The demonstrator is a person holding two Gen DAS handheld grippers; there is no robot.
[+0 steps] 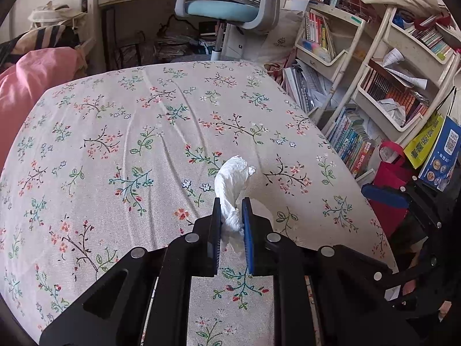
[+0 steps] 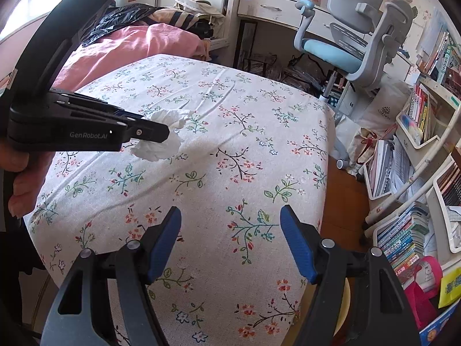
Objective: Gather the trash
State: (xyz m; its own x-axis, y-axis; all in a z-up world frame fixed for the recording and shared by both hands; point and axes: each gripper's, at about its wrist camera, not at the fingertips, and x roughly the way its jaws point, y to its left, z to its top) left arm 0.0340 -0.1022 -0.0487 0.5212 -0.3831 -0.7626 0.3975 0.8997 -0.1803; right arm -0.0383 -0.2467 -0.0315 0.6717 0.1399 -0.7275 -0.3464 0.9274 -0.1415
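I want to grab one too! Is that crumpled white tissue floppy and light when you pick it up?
Probably floppy: the crumpled white tissue is squashed thin where the left gripper pinches it, and its ends stick out loosely. Likely very light, since the thin crumpled paper sticks up above the gripper without sagging. It looks wrinkly, so it should not slip easily.

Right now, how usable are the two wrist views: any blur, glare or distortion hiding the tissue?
Left wrist view: sharp, evenly daylit; fisheye bends the bed edges and darkens the corners; the tissue in the left claw is bright but keeps its folds. Right wrist view: also sharp; window glare washes out the top left corner; the tissue is partly hidden behind the left claw.
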